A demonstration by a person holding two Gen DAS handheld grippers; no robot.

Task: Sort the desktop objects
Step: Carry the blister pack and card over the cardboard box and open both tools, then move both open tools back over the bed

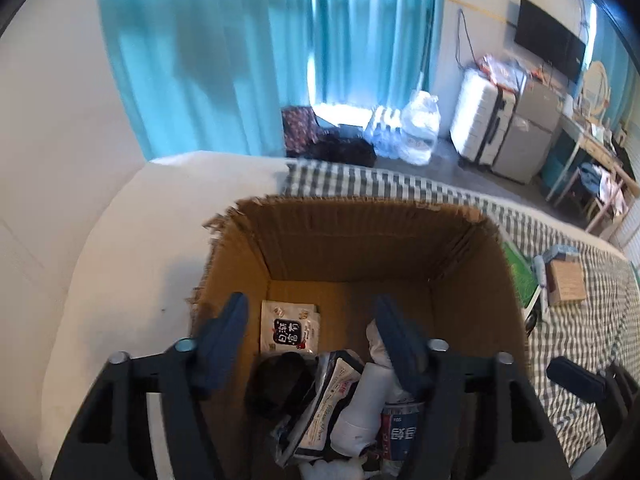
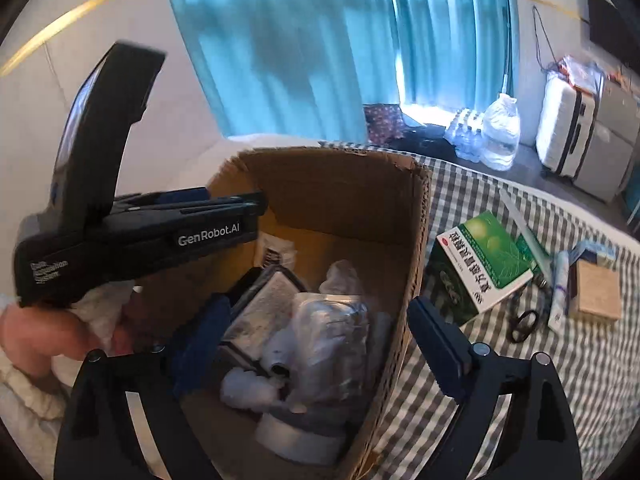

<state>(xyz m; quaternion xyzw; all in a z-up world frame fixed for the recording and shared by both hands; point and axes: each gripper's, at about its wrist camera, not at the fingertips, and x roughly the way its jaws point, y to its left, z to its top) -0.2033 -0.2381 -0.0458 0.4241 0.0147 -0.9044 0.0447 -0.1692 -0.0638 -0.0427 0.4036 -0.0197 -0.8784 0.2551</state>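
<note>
The cardboard box (image 1: 360, 248) sits on a bed with a checked sheet (image 2: 500, 380), and it fills the middle of both views. Inside it is a pile of small things: a white packet (image 1: 289, 327) lies flat on the box floor, and wrapped packs and a white bottle (image 1: 364, 408) are heaped at the bottom of the left wrist frame.

The left gripper (image 1: 312, 320) hangs over the box with its fingers wide apart and nothing between them. The pile lies just below and between its fingers. The right gripper (image 2: 320, 340) is also wide open and holds nothing. Its left finger is inside the box and its right finger is outside, so the box wall stands between them.

More things wait on the sheet at the right: a green box (image 2: 480, 268), black scissors (image 2: 524, 326) and a small brown box (image 2: 596, 292).

The right gripper could bump the box wall and push the box. The two grippers are close together and could knock each other.
</note>
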